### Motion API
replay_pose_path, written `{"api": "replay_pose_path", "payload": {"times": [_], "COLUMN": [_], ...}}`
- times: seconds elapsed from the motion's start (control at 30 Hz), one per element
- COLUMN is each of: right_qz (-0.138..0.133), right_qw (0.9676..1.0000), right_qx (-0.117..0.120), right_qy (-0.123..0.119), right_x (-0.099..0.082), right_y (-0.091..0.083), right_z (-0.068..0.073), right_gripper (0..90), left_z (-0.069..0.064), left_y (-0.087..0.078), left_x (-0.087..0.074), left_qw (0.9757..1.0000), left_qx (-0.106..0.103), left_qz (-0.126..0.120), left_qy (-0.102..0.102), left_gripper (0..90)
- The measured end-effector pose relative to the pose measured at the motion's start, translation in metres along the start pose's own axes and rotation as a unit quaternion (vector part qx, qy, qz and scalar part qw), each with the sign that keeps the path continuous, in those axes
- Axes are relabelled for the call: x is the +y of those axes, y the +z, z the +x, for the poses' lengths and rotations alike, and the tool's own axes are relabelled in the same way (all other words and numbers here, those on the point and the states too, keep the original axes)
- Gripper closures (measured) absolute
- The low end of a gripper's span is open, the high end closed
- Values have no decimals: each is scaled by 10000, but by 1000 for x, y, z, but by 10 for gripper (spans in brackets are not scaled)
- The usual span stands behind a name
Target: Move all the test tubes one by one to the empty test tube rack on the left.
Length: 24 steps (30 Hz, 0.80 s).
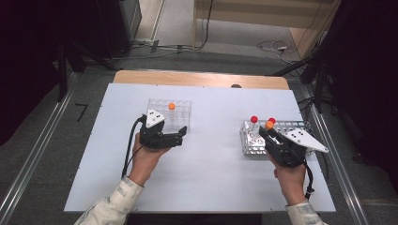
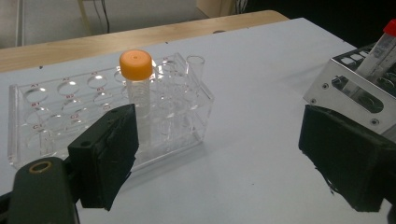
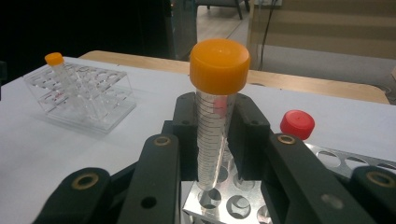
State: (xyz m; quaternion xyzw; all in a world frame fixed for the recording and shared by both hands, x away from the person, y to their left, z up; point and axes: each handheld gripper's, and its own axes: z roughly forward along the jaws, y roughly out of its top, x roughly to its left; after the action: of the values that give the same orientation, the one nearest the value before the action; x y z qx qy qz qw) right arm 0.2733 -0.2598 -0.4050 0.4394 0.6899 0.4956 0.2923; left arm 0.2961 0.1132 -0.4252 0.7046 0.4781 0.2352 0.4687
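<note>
Right gripper view: hand-held gripper (image 3: 217,140) upright, clamping tube (image 3: 214,126).

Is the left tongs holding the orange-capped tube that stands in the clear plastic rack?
No, the left tongs stand wide open, and the orange-capped tube stands free in the clear rack behind one jaw.
</note>
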Motion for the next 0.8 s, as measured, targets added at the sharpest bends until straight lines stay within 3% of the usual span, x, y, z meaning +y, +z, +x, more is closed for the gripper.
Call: {"api": "replay_pose_path", "payload": {"times": [0.33,0.8], "right_qz": [76,411], "right_qw": [9990,9942], "right_qx": [393,847], "right_qy": [-195,-515], "right_x": [1,-11], "right_y": [10,40], "right_z": [28,68], "right_gripper": [715,715], "left_z": [-2,-14], "left_y": [-2,-8], "left_x": [2,6], "left_qw": [10000,9994], "left_qx": [-58,-318], "left_qz": [-25,-104], "left_qy": [15,55], "left_gripper": [126,126]}}
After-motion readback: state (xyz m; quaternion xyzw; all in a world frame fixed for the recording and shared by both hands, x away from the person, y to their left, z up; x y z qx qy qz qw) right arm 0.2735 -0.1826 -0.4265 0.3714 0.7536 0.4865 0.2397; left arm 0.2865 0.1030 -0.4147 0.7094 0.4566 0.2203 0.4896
